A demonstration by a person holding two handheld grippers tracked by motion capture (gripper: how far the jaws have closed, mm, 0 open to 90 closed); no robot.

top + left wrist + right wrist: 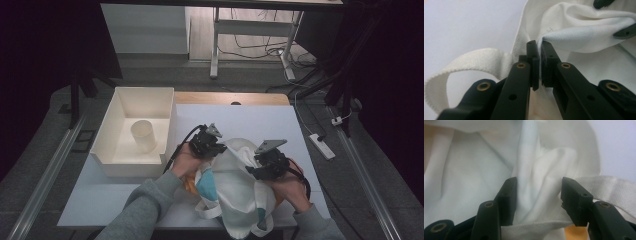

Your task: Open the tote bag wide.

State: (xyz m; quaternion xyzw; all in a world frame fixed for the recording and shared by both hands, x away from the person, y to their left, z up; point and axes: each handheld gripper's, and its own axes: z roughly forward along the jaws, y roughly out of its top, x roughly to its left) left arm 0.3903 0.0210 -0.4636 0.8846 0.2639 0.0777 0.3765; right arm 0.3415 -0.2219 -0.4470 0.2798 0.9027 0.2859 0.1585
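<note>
1. the white canvas tote bag with woven handles [235, 187] lies crumpled at the near edge of the white tabletop [260, 117], between the person's two hands.
2. the left gripper [216, 146] is clamped tight on a fold of the bag's rim [539, 43]; the cloth is pinched between the pads, with almost no gap.
3. the right gripper [256, 171] stands about half open, with a bunched fold of the bag cloth [541, 182] between the jaws. the pads do not appear to press it yet.
4. the step in hand is judged to be taking a second hold on the bag mouth. bring the right jaws down over the hemmed rim rather than the loose wall, then close.
5. keep the left hold steady as the anchor; pulling before the right side has gripped would likely drag the bag.
6. keep the loose woven handle loop [461, 67] out of both jaws.
7. the bag already reaches the table's near edge, so work away from the person.
8. the cream plastic open bin [112, 127] holding a pale upright cylinder [143, 134] stands just left of the left hand; open tabletop lies beyond the bag and to the right.
</note>
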